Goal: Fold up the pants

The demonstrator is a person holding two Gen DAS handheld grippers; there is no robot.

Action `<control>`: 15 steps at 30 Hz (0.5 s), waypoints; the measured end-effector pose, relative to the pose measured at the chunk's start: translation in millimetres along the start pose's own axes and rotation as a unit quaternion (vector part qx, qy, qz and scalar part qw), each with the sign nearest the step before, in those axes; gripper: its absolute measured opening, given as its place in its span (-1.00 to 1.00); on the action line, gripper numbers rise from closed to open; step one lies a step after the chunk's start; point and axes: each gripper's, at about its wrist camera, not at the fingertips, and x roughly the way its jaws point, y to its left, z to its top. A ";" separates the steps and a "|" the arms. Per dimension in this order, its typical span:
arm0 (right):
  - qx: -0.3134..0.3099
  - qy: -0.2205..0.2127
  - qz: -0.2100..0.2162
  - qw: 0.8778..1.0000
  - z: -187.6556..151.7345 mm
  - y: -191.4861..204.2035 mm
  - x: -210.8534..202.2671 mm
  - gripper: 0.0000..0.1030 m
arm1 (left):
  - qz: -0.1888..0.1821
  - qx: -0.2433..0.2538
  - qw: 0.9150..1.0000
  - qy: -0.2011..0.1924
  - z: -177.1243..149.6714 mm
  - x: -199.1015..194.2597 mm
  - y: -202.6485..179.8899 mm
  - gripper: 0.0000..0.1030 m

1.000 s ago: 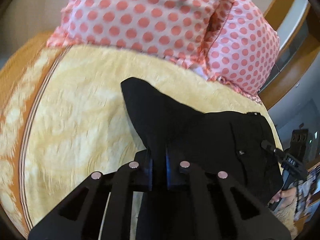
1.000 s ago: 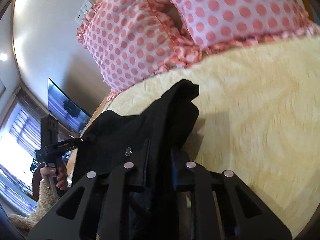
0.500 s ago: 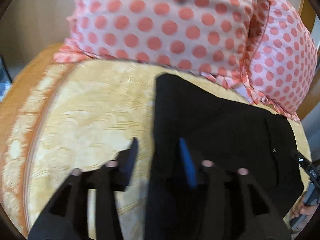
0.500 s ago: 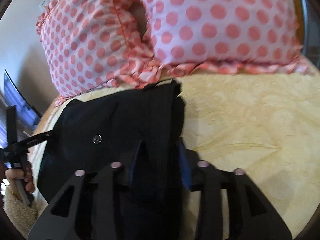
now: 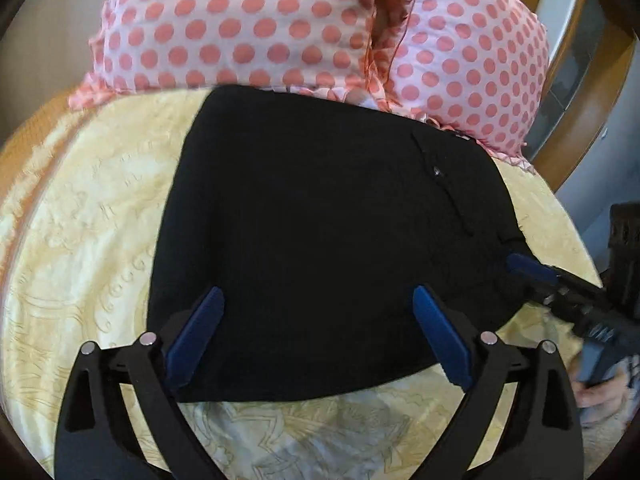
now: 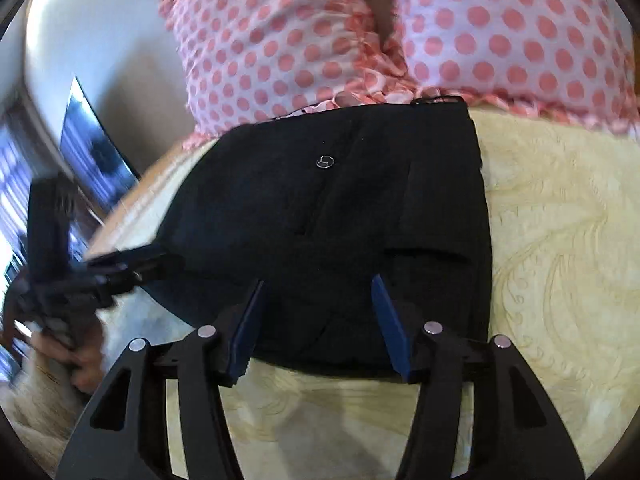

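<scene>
Yellow patterned bedding covers the bed (image 5: 92, 208) in the left wrist view, with two pink polka-dot pillows (image 5: 248, 24) standing along its far edge. The black pants (image 5: 320, 232) lie flat on the bedspread as a folded, roughly rectangular bundle; the far edge touches the base of the pillows, and a small metal button (image 5: 437, 171) shows near the right side. The left gripper (image 5: 316, 316) sits low over the near edge of the fabric with its jaws wide apart, the blue pads (image 5: 196, 328) on either side of the cloth and clamping nothing. At the right margin, the right gripper (image 5: 532, 270) reaches in with its blue tip at the right edge of the pants, and part of the person's hand (image 5: 600, 396) is visible below it. In the right wrist view, the same bedspread (image 6: 560, 240) extends to the right, and the pillows (image 6: 480, 32) fill the upper frame. A white wall and a dark screen (image 6: 92, 148) appear at the upper left. The pants (image 6: 340, 232) occupy the centre, with the button (image 6: 325, 162) and a pocket opening on the upper face. The right gripper (image 6: 320, 300) has its jaws apart over the near hem, gripping nothing. The left gripper (image 6: 120, 268) is blurred at the left edge, next to the left side of the pants.
</scene>
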 end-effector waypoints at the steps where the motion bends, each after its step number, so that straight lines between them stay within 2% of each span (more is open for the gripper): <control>1: 0.015 -0.015 -0.002 1.000 -1.2 1.7 -10.7 0.16 | 0.003 -0.005 1.000 0.003 -0.8 -3.4 -1.8 0.85; 2: 0.016 -0.028 -0.008 0.999 -4.0 5.0 -19.1 0.27 | -0.001 -0.007 1.000 -0.003 -2.5 -8.8 -1.0 0.86; 3: 0.013 -0.044 -0.021 0.999 -9.2 9.1 -28.1 0.65 | -0.004 -0.006 1.000 -0.013 -5.9 -16.7 -0.4 0.86; 4: 0.007 -0.065 -0.040 0.997 -17.2 15.9 -38.3 0.87 | 0.005 -0.001 1.000 -0.023 -12.7 -27.2 -0.9 0.91; 6: -0.009 -0.088 -0.072 0.994 -33.8 29.6 -48.9 0.89 | 0.025 0.007 0.999 -0.036 -26.0 -38.3 -2.3 0.96; 7: -0.017 -0.095 -0.101 0.990 -43.3 36.4 -51.6 0.97 | 0.040 0.014 0.998 -0.047 -37.5 -46.7 -3.9 0.96; 9: -0.029 -0.113 -0.160 0.980 -60.1 49.1 -50.6 0.97 | 0.067 0.022 0.996 -0.058 -54.0 -54.6 -6.3 0.96; 10: -0.036 -0.116 -0.165 0.979 -67.4 51.6 -52.5 0.97 | 0.085 0.023 0.994 -0.062 -66.7 -59.3 -6.9 0.96; 15: -0.062 -0.112 -0.174 0.976 -88.9 65.4 -40.4 0.97 | 0.124 0.041 0.989 -0.071 -99.4 -64.7 -14.2 0.96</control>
